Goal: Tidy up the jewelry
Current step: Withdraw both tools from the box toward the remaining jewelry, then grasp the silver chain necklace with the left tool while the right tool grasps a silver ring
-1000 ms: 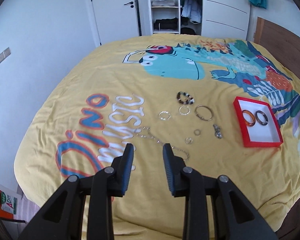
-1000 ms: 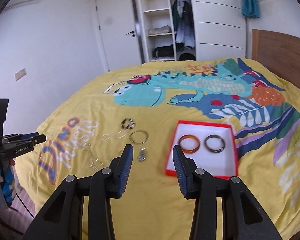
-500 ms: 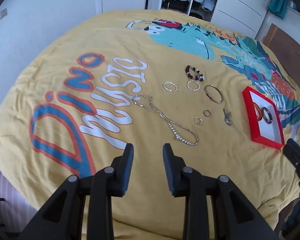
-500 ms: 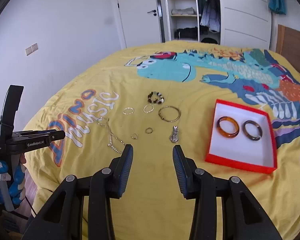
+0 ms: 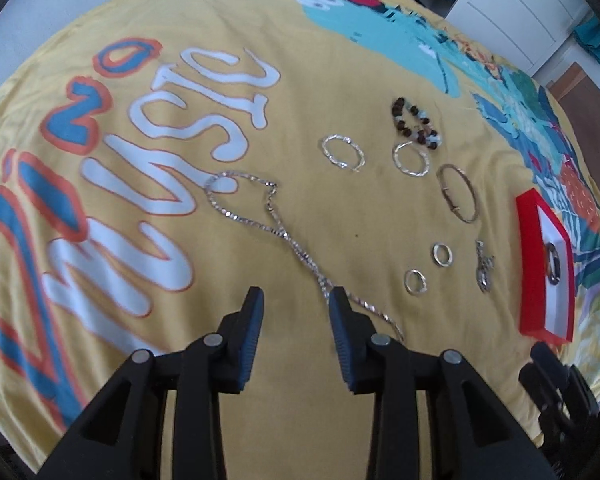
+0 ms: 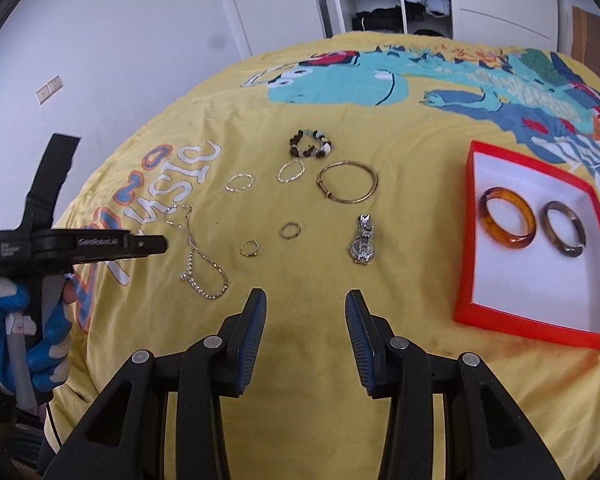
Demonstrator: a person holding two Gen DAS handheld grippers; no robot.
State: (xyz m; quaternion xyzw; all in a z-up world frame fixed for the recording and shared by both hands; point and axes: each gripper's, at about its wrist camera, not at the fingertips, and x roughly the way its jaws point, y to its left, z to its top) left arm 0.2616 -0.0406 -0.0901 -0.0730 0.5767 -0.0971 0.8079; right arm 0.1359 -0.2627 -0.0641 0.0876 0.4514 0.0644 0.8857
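Your left gripper, jaws apart, just widened and holding nothing, hides the near loop of the silver chain; its long axis runs diagonally across the yellow bedspread. Your right gripper is open, empty; the red box is foreshortened

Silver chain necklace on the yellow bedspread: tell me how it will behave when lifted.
The silver chain necklace lies in loose, crossing loops, so it will probably hang limp and may tangle. Its thin links look light, likely sliding on the yellow bedspread.
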